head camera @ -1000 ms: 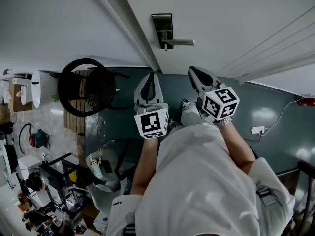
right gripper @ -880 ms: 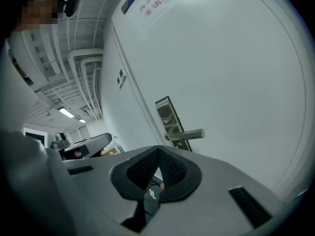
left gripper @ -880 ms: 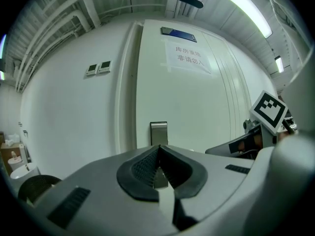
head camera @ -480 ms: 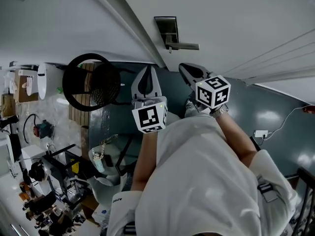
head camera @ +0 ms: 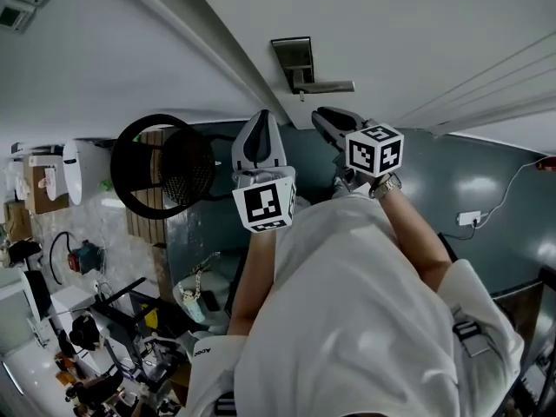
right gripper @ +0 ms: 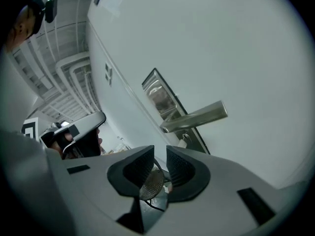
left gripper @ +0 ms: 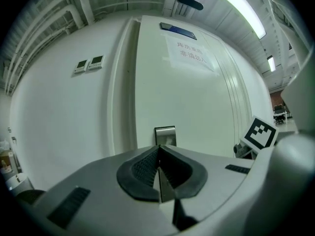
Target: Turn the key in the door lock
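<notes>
Closing in on the lock looks like the step in hand. The right tongs [head camera: 318, 114] point at the door [head camera: 391, 24] just below the lever [head camera: 328, 86], near it but not touching. Their jaws have just been opening and stand a narrow way apart, with nothing gripped between the pads. In the right gripper view the key [right gripper: 184, 138] seems to be the small pale stub in the lock plate [right gripper: 157, 95], just under the lever's root. It is too small to tell which way its head lies. The left tongs [head camera: 261, 115] hang left of the lever, well apart from it, with their jaws pressed together and empty.

To do this well, I would bring the right tongs in from below the lever, so the upper jaw does not knock it. The gap looks tight for a key head, so a little more opening before the last approach seems wise. The wrist should roll until the pads face the flat sides of the head, then close squarely on its middle. A grip on the edge would likely slip. The turn itself should be a roll about the key's own line, with no push toward or away from the lever, which could bind the key. The left tongs can stay clear on the lever's left.
</notes>
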`<state>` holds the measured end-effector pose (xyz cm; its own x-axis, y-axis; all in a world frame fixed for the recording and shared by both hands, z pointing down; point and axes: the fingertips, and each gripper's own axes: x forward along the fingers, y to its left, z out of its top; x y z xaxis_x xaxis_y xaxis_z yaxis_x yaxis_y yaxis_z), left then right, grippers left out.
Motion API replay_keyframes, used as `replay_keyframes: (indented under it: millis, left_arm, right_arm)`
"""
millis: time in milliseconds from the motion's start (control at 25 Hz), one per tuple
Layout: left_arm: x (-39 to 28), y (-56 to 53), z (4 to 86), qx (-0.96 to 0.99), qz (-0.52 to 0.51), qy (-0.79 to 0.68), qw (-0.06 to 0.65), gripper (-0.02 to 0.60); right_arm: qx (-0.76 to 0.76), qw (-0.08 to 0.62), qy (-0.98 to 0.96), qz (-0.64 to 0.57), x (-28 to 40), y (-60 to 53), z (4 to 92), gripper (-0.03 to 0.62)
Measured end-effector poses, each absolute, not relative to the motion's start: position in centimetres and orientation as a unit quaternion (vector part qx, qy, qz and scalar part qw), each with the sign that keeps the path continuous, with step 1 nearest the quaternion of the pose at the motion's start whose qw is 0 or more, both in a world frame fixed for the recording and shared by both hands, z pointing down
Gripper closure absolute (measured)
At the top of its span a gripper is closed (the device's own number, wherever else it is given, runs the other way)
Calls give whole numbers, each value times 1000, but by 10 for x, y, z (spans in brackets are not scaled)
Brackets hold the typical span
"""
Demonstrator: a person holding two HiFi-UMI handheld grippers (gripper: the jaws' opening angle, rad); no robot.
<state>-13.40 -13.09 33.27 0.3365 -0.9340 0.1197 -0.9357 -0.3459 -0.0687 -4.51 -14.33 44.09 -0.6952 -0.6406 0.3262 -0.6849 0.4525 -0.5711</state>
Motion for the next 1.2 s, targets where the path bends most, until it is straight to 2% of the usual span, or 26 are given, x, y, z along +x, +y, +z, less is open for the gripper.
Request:
replay_keyframes:
  millis: [120, 240, 360, 1080, 1200]
  left_arm:
    - [-142, -141, 340, 827, 78, -557, 13, 572]
    - [-148, -152, 346, 835, 84, -543, 20, 572]
    - [-152, -157, 354, 839, 95, -535, 27, 572]
    - [-131, -169, 382, 834, 129, -534, 45, 572]
    - [-131, -166, 386, 832, 135, -536, 48, 572]
  right_arm:
    - [407, 2, -824, 395, -47, -157, 457, 474]
    - [414, -23, -800, 433, -50, -171, 474, 419]
    - [406, -73, -774, 480, -50, -182, 489, 399]
    - [175, -344, -669, 635, -57, -224, 534, 399]
    - [137, -379, -650, 644, -60, -224, 529, 447]
